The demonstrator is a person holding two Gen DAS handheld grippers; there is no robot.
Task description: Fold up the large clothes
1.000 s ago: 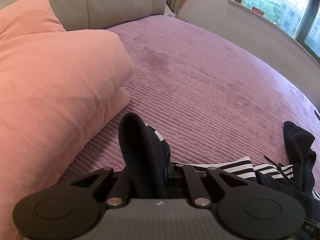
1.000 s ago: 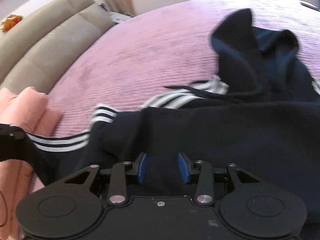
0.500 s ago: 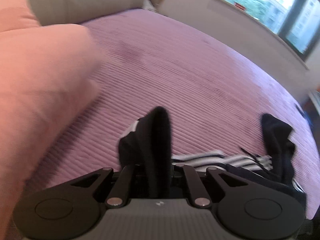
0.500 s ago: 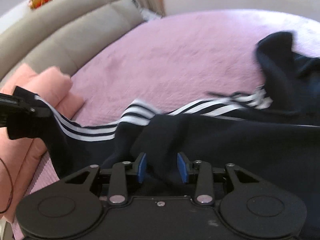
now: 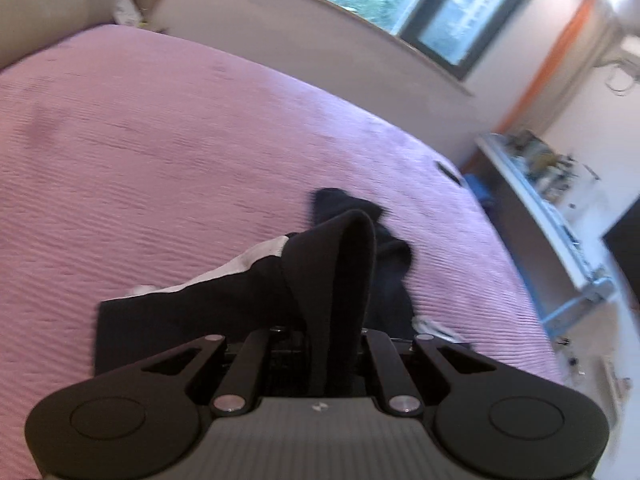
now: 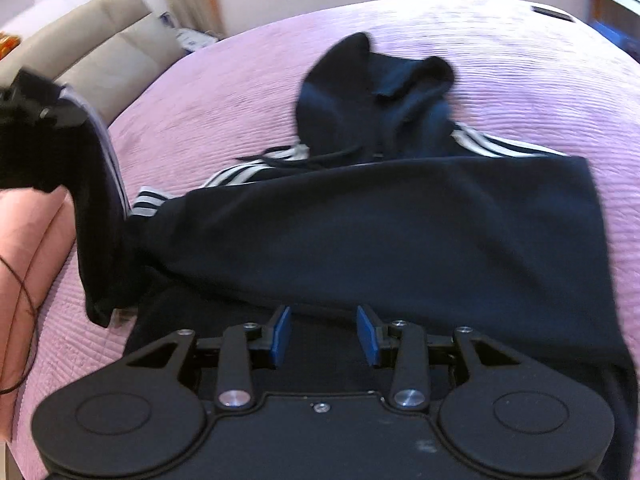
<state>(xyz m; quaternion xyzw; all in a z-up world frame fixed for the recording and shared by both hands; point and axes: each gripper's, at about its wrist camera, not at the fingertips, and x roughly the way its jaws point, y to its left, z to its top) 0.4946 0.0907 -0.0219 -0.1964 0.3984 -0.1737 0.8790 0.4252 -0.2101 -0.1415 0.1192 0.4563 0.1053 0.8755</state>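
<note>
Two tools: left tool (image 5: 334, 344) clamps hoodie (image 6: 384, 216) sleeve; right tool (image 6: 323, 336) parted, holding nothing.

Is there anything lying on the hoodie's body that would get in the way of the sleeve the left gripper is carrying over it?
Nothing visible. The left gripper holds the striped sleeve raised, and the hoodie's body lies bare on the purple bedspread. The open right gripper hovers at its near edge.

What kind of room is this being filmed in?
Most likely a home bedroom: a wide bed with a purple quilted bedspread, a beige padded headboard behind it, and a large dark-framed window above a sill. A dark navy hoodie with white stripes lies on the bed.
</note>
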